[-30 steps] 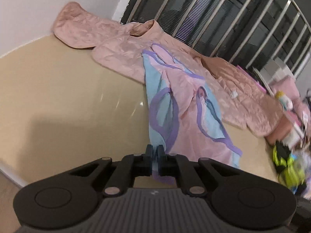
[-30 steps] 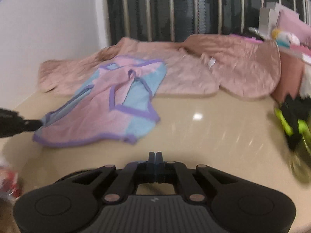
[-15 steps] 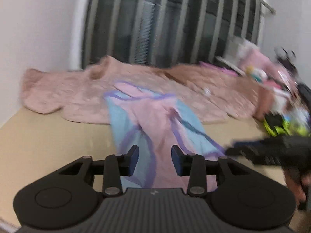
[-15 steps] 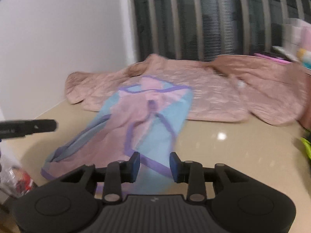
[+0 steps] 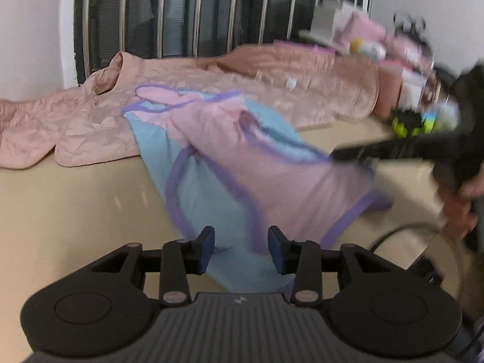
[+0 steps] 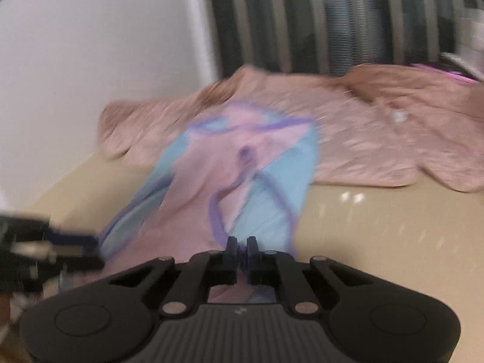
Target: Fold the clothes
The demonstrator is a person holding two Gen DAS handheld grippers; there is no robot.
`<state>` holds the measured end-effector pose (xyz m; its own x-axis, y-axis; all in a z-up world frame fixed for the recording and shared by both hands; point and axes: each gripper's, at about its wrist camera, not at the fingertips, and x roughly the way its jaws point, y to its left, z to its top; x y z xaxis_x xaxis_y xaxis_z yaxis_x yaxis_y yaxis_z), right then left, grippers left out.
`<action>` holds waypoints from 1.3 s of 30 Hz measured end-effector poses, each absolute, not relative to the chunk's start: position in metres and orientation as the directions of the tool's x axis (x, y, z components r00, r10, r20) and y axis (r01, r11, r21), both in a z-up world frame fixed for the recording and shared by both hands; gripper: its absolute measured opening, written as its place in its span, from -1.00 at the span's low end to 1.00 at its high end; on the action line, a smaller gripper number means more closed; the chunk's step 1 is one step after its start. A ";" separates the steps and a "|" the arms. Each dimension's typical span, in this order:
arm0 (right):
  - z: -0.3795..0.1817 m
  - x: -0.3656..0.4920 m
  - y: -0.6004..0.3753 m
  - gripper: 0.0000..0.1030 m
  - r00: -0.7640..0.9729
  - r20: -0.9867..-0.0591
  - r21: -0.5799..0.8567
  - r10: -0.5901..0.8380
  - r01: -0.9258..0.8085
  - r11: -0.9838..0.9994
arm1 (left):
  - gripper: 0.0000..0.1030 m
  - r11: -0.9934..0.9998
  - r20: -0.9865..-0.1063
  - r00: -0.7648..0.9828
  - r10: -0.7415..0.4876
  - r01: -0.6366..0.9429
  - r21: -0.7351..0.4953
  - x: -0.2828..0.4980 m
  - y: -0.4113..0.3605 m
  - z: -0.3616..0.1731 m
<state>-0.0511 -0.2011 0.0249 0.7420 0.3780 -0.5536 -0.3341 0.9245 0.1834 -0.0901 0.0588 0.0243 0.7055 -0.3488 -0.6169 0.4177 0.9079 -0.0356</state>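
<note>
Biggest worry from here is the right fingers [image 6: 240,246] only having a thin pinch — they've just been closing and now sit nearly together on the near hem of the pink and blue garment [image 6: 236,181], and fabric that light could slip out the moment it's lifted. Too blurry to say how much cloth is actually between them. The left fingers [image 5: 241,249] are the other risk: they've just been opening and stand partly apart with the blue edge of the same garment [image 5: 242,166] lying in the gap, pads not pressing on it as far as I can see. If they close off to one side they'd grab a single layer and the fold goes crooked.

Past both sets of fingers the garment runs away across the beige desk [image 5: 75,205], and its far end lies on top of a quilted pink jacket [image 5: 75,121] — drag too hard and that jacket may come along.
</note>
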 end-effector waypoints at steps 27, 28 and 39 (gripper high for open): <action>0.010 -0.062 -0.205 -0.88 0.724 -0.587 0.169 0.362 -0.329 0.929 | -0.36 0.943 -0.577 0.749 -0.327 0.296 -0.150 -0.088 0.076 0.058; 0.010 -0.062 -0.205 -0.88 0.724 -0.586 0.171 0.363 -0.327 0.929 | -0.34 0.934 -0.593 0.725 -0.350 0.317 -0.163 -0.081 0.068 0.057; 0.010 -0.066 -0.206 -0.88 0.722 -0.584 0.174 0.371 -0.335 0.926 | -1.00 0.934 -0.694 0.647 -0.316 0.342 -0.106 -0.056 0.041 0.032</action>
